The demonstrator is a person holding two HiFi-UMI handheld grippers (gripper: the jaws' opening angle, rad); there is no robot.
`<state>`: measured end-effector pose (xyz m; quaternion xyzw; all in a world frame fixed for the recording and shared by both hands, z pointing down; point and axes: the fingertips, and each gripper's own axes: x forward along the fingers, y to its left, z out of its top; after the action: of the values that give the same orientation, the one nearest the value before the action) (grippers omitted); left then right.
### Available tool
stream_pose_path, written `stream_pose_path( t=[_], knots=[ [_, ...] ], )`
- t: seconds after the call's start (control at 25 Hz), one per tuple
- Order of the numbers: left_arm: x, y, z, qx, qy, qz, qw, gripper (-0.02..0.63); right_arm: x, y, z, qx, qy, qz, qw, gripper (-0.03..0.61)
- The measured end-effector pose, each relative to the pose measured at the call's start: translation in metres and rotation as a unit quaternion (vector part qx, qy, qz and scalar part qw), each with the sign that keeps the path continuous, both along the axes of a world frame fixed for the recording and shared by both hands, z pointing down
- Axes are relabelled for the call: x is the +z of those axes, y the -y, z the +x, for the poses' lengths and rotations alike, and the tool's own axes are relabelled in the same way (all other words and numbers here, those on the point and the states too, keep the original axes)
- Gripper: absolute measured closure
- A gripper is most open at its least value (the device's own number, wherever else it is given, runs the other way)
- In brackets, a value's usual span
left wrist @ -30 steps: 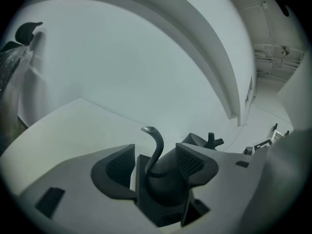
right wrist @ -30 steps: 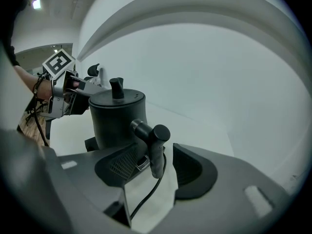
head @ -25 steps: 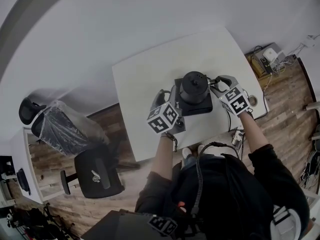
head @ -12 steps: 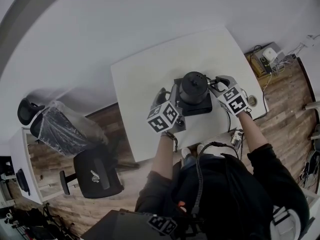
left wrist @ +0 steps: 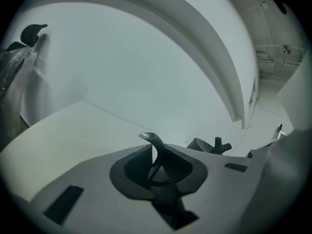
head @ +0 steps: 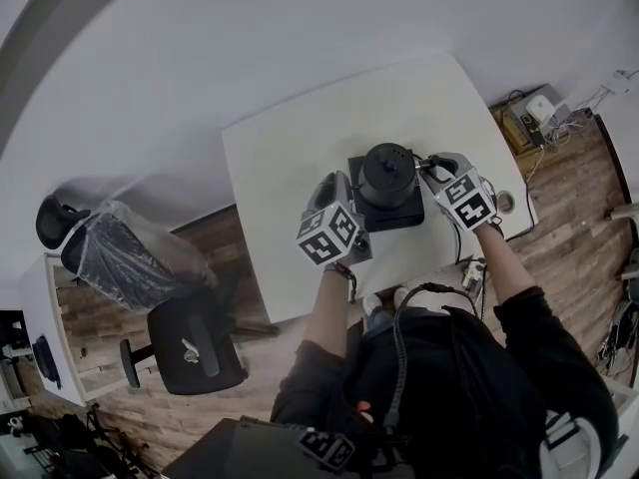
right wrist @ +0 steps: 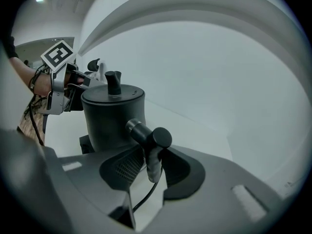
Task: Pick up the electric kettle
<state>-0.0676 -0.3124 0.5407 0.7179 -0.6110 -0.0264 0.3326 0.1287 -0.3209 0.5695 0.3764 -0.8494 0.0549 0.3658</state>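
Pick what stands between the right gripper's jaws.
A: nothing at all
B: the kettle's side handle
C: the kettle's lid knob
B: in the right gripper view the side handle of the kettle stands between the jaws of the right gripper, which have just been closing on it.

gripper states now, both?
Left gripper: jaws just closed, pinching the thin curved spout.
Right gripper: jaws just closed, clamped on the kettle side handle.
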Motion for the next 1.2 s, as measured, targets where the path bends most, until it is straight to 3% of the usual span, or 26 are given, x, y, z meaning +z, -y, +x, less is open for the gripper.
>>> stream_pose_path(
  t=[0.56,1.2],
  knots=[
    [-0.004,0.001,0.001,0.015,0.057,-0.003,0.9983,0.58,-0.002,0.001,0.002,-0.002,-0.023,0.013,1.0,0.477],
    [-0.011,-0.001,0.003,0.022,0.049,0.004,0.9985,0.582,-0.008,-0.001,0.002,-0.005,-0.023,0.011,1.0,0.479]
  ],
)
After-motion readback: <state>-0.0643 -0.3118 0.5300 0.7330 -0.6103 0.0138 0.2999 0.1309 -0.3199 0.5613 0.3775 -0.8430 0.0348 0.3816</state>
